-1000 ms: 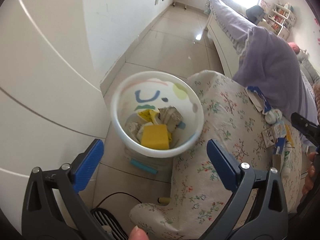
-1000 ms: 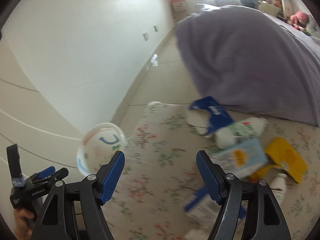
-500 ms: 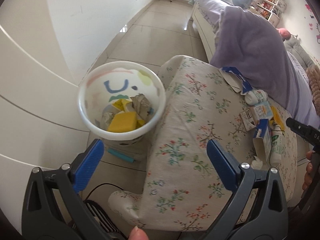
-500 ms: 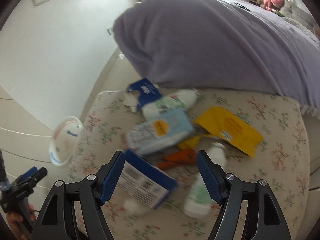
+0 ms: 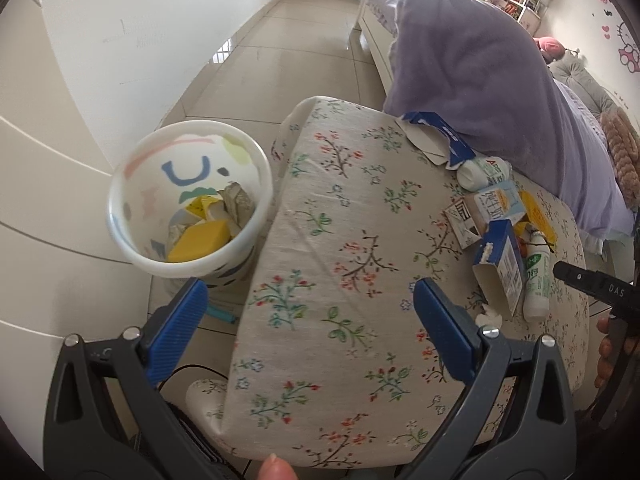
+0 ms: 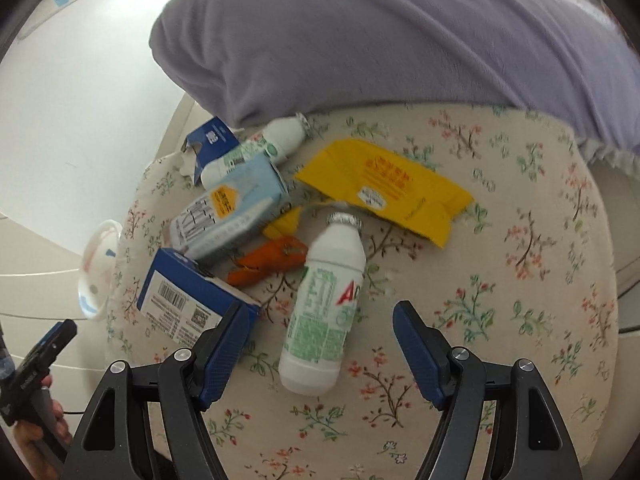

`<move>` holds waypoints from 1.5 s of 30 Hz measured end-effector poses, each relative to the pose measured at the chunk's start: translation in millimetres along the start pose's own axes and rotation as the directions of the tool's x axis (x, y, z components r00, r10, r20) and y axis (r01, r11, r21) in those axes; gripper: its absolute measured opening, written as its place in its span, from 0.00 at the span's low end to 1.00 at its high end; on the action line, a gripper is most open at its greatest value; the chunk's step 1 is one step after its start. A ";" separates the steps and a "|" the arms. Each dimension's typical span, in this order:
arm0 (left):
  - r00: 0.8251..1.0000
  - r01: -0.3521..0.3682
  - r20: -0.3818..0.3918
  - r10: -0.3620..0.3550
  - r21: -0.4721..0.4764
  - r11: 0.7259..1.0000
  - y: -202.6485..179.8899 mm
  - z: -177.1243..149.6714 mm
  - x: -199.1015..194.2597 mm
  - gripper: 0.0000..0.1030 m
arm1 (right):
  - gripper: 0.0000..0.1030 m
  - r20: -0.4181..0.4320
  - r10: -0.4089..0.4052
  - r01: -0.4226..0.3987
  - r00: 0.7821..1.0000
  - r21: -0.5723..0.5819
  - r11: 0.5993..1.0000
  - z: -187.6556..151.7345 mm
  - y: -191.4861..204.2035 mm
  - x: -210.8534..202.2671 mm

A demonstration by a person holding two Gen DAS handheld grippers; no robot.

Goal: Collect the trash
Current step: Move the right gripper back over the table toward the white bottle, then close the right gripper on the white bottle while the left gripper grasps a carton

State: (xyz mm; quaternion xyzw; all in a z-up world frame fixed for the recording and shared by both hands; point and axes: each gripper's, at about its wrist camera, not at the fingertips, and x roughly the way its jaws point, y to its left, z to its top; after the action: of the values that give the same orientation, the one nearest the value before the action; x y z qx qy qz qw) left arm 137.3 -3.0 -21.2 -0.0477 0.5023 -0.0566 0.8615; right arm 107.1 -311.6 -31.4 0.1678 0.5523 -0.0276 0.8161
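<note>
A white bin [image 5: 132,236] with coloured drawings stands on the floor beside a floral stool [image 5: 340,280]; yellow and crumpled scraps lie inside it. My left gripper [image 5: 310,328] hangs open over the stool's near edge, empty. On the stool lies a heap of trash. It holds a white bottle with green print [image 6: 328,304], a blue box [image 6: 188,300], a pale blue carton [image 6: 232,208], a yellow packet [image 6: 384,188], an orange wrapper [image 6: 268,262] and a second bottle [image 6: 260,148]. My right gripper [image 6: 320,340] is open above the white bottle, whose lower half shows between the fingers without touching the pads.
A purple blanket [image 6: 400,40] hangs off the bed right behind the stool. A white cabinet front [image 5: 48,200] rises to the left of the bin. A tiled floor [image 5: 288,52] runs on beyond. A dark cable and a vent sit under the stool's near corner.
My left gripper slid from above the bin to over the stool. My right gripper swung across to the trash heap and dropped a little, so the white bottle now lies between its fingers.
</note>
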 end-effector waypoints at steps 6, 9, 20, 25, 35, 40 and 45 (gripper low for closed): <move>1.000 0.000 -0.016 0.001 0.037 0.999 -18.1 -4.3 8.0 0.99 | 0.74 -0.039 0.019 -0.019 0.999 0.007 1.000 -0.8 -5.7 12.0; 1.000 0.000 -0.021 0.001 0.051 0.999 -24.5 -5.2 10.8 0.99 | 0.74 -0.053 0.025 -0.025 0.998 -0.005 1.000 -1.5 -3.6 16.9; 0.999 0.003 -0.037 -0.001 0.068 0.998 -39.0 -5.2 19.3 0.99 | 0.66 -0.104 0.019 -0.022 0.994 -0.027 0.999 -4.6 9.5 42.1; 0.998 0.017 -0.056 -0.013 0.079 0.997 -47.4 -9.3 23.2 0.99 | 0.44 -0.096 -0.002 -0.005 0.995 -0.075 0.997 -5.9 12.8 41.8; 0.993 0.094 -0.085 -0.085 0.098 0.991 -63.0 -15.3 24.2 0.99 | 0.36 0.031 0.051 -0.050 0.998 -0.051 0.997 -7.4 -3.7 -5.9; 0.985 0.147 -0.103 -0.141 0.052 0.988 -75.1 -17.7 29.5 0.99 | 0.36 0.059 0.044 -0.044 0.997 -0.003 0.999 -5.8 -24.9 -17.1; 0.980 0.183 -0.076 -0.181 0.019 0.983 -101.2 -15.9 28.9 0.99 | 0.36 0.074 0.016 -0.016 0.997 0.003 1.000 -7.0 -38.8 -24.8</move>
State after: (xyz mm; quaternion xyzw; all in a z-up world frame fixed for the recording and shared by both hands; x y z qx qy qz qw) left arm 132.7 -107.6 -39.8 -0.0801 0.5265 -0.1436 0.8341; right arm 82.3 -349.5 -20.6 0.1724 0.5203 -0.0282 0.8359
